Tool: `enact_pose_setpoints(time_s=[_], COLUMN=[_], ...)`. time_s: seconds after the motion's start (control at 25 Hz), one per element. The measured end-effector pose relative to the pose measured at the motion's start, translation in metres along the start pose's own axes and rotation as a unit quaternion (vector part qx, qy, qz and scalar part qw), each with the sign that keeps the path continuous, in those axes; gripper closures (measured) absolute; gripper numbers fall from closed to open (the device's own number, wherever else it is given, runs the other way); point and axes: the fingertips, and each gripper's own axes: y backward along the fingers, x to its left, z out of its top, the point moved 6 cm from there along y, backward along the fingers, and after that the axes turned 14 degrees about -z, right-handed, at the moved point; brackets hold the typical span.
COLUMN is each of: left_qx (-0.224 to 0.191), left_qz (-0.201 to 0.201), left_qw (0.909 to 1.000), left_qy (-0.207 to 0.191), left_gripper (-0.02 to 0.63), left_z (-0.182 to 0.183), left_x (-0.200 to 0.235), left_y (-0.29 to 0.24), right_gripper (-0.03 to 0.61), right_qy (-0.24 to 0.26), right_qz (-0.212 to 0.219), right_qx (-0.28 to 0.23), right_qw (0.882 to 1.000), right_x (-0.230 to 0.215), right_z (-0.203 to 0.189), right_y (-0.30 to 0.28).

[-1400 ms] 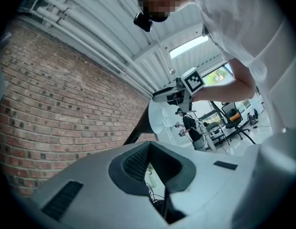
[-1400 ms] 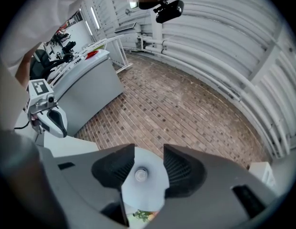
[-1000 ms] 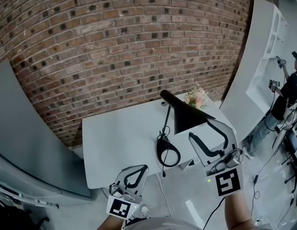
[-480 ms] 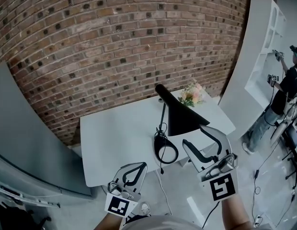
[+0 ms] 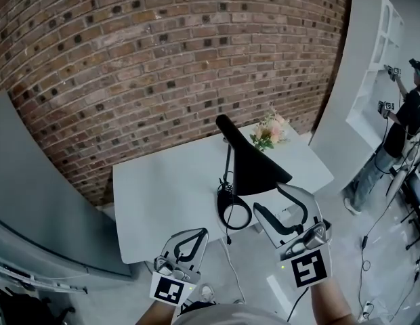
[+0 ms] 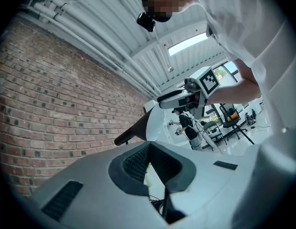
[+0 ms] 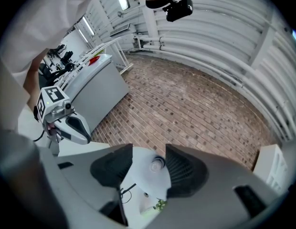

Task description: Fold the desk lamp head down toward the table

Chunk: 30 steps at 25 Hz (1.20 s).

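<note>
The black desk lamp head [image 5: 256,164] is sitting raised on its thin stem [image 5: 229,160] over the middle of the white desk [image 5: 162,195], its open mouth facing the near right. The lamp's ring base [image 5: 234,214] is lying on the near part of the desk. The right tool [image 5: 271,200] is hovering just near of the head with its jaws spread wide, the pale inside of the shade showing between them, nothing clamped. The left tool [image 5: 195,235] is hanging off the near edge, jaws together and empty. Flowers [image 5: 269,131] are standing far right, by the brick wall [image 5: 162,66].
</note>
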Motion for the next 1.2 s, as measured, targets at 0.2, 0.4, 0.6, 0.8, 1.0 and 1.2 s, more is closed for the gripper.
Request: enact_pose_setpoints(time_s=[0.2, 0.4, 0.6, 0.8, 1.0, 1.2], left_qx=[0.001, 0.004, 0.007, 0.013, 0.021, 0.023], left_qz=[-0.004, -0.007, -0.011, -0.010, -0.012, -0.011], left_qw=[1.0000, 0.9999, 0.9999, 0.9997, 0.9996, 0.9996], left_qy=[0.006, 0.007, 0.009, 0.015, 0.014, 0.009], left_gripper=[0.606, 0.606, 0.606, 0.606, 0.606, 0.606], left_z=[-0.002, -0.003, -0.004, -0.008, -0.011, -0.011], left_x=[-0.005, -0.009, -0.013, -0.015, -0.016, -0.017], left_y=[-0.006, -0.008, -0.012, -0.011, -0.010, -0.006], right_gripper=[0.371, 0.371, 0.370, 0.371, 0.371, 0.371], right_qy=[-0.007, -0.007, -0.027, -0.034, -0.038, -0.040], right_qz=[0.001, 0.005, 0.003, 0.010, 0.009, 0.015], right_qx=[0.006, 0.013, 0.028, 0.046, 0.057, 0.071], right_qw=[1.000, 1.000, 0.999, 0.998, 0.998, 0.997], right_x=[0.007, 0.016, 0.024, 0.035, 0.043, 0.052], right_z=[-0.009, -0.017, -0.031, -0.045, -0.055, -0.066], right_y=[0.005, 0.008, 0.014, 0.016, 0.015, 0.014])
